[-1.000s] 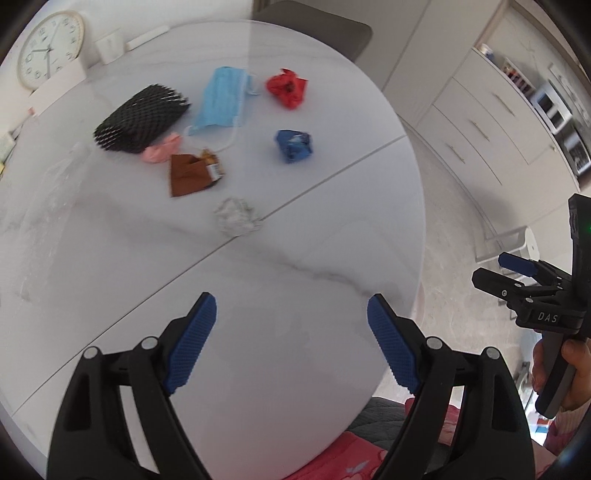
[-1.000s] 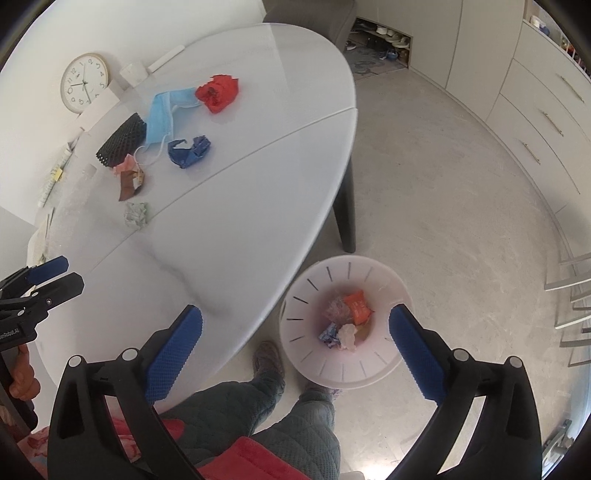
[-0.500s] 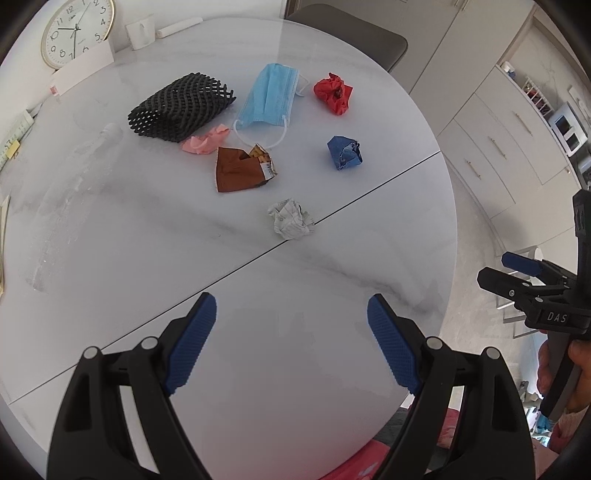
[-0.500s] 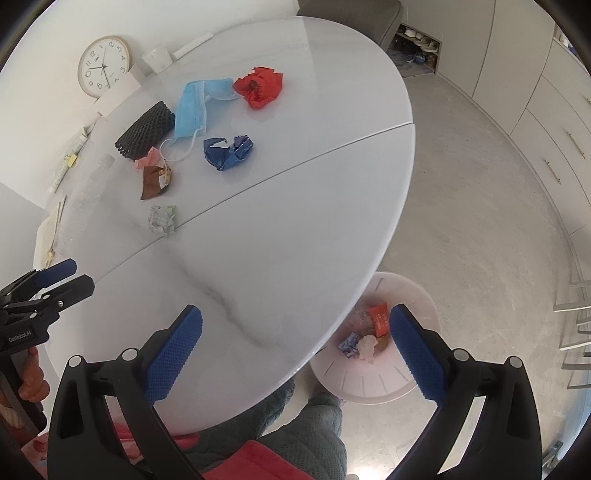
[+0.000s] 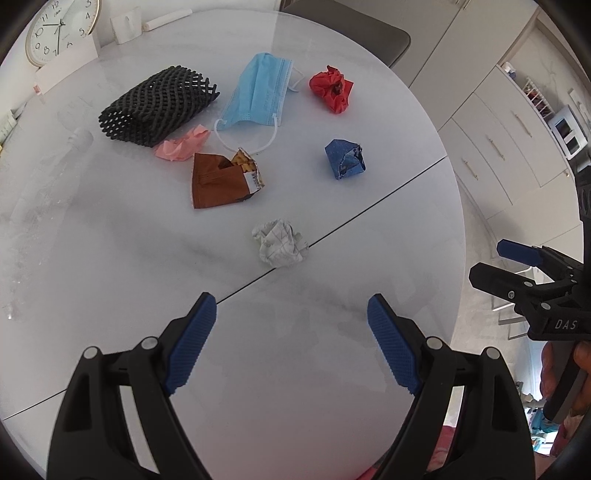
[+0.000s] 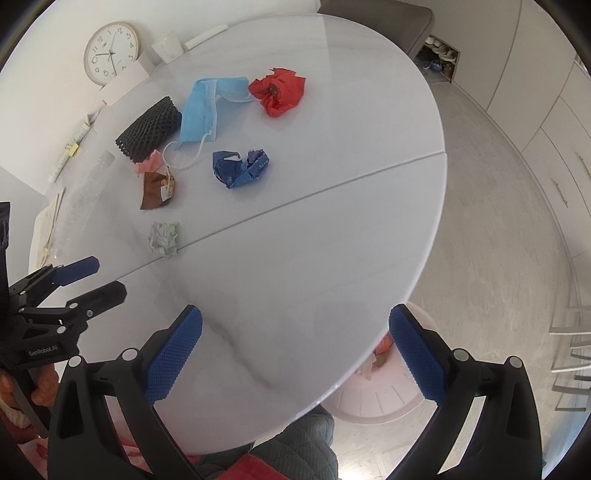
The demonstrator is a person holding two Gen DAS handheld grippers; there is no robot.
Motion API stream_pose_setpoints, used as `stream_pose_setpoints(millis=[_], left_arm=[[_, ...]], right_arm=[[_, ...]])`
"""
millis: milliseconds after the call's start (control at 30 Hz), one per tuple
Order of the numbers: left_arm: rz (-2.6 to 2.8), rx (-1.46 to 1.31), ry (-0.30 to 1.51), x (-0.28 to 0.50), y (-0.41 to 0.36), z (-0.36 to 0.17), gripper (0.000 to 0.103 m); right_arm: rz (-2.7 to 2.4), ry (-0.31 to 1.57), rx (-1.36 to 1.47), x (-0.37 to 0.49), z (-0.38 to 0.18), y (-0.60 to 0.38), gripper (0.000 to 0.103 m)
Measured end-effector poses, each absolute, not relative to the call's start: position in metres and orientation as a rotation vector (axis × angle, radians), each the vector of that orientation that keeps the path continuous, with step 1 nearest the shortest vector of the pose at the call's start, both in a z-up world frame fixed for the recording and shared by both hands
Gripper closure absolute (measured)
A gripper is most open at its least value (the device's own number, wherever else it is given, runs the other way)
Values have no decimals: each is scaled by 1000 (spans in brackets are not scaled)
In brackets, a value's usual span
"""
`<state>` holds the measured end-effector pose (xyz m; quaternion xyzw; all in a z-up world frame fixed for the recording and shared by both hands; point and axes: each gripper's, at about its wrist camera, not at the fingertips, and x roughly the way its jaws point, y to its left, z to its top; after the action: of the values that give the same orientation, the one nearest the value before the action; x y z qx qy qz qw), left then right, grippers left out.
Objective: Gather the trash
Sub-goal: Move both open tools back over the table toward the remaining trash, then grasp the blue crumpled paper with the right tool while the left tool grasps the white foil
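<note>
Trash lies on the white round table [image 5: 110,258]: a crumpled white paper [image 5: 280,248] [image 6: 164,239], a brown snack wrapper [image 5: 221,180] [image 6: 157,188], a blue crumpled wrapper [image 5: 345,158] [image 6: 240,168], a red crumpled paper [image 5: 331,92] [image 6: 279,90], a blue face mask [image 5: 258,96] [image 6: 203,110], a pink scrap [image 5: 183,146] and a black foam net [image 5: 155,105] [image 6: 149,129]. My left gripper [image 5: 291,339] is open and empty, over the table short of the white paper. My right gripper [image 6: 295,350] is open and empty over the table's near edge.
A pale pink bin [image 6: 376,391] with trash in it stands on the floor, partly under the table edge. A wall clock [image 5: 59,29], a white cup [image 6: 168,46] and a chair [image 5: 351,22] are at the far side. Cabinets [image 5: 509,122] line the right.
Both grippers have moved forward over the table toward the trash. The bin has slid from the middle of the right wrist view to under the table edge. Both stayed open.
</note>
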<state>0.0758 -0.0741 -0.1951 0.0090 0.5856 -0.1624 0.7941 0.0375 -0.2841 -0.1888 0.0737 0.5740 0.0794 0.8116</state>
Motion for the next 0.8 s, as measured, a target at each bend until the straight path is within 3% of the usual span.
stream_pose_setpoints(millis=[333,700,800], left_arm=[[-306,-35,1300,114,-85,-223,23],[-243,-13,1339,130,-97,-241,32],[-238,-5,1354,133,-100,-245,52]], right_arm=[[227,1252,106,84,-202,-274,3],[279,1262,55,125,-216,-262,3],[288,1260,47,132,-217,-259,3]])
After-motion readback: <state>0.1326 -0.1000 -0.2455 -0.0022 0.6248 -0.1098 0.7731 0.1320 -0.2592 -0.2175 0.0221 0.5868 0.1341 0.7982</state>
